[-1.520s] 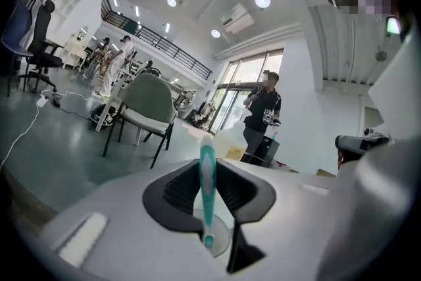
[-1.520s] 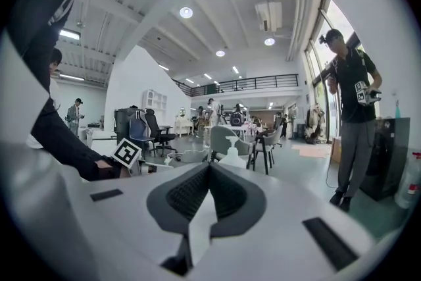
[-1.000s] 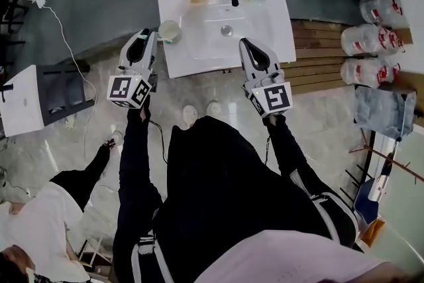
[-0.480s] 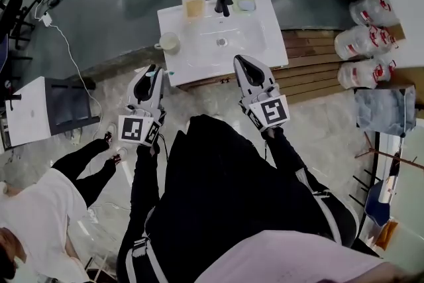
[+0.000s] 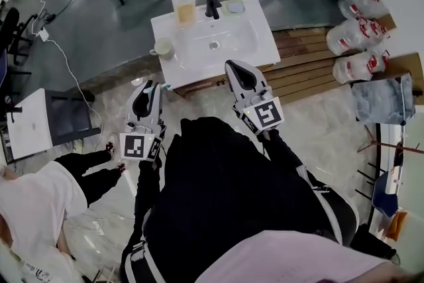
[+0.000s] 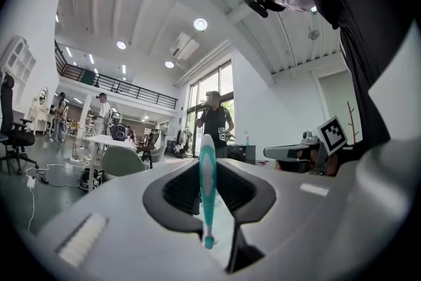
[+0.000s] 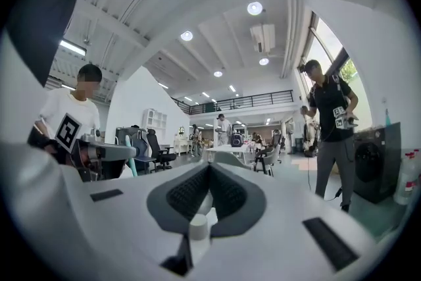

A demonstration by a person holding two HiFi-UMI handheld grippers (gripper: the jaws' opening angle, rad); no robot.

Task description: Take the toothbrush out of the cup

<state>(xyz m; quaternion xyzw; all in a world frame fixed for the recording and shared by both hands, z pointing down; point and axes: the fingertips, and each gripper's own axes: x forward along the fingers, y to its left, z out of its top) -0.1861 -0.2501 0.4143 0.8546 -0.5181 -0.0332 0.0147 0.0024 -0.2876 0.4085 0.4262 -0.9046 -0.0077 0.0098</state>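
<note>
Pale tiled floor [image 5: 199,99] open before the white rectangular washbasin [image 5: 265,36], left gripper [image 5: 148,85] clamped on slim teal toothbrush [image 6: 207,187], long axis upright across jaws, clear of basin edge, right gripper [image 5: 232,65] closed, empty, pale round cup [image 5: 163,48] on basin's left rim beyond.

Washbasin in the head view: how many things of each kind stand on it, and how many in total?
Soap bottle: 1
Tap: 1
Cup: 1
Small round dish: 1
Total: 4
</note>
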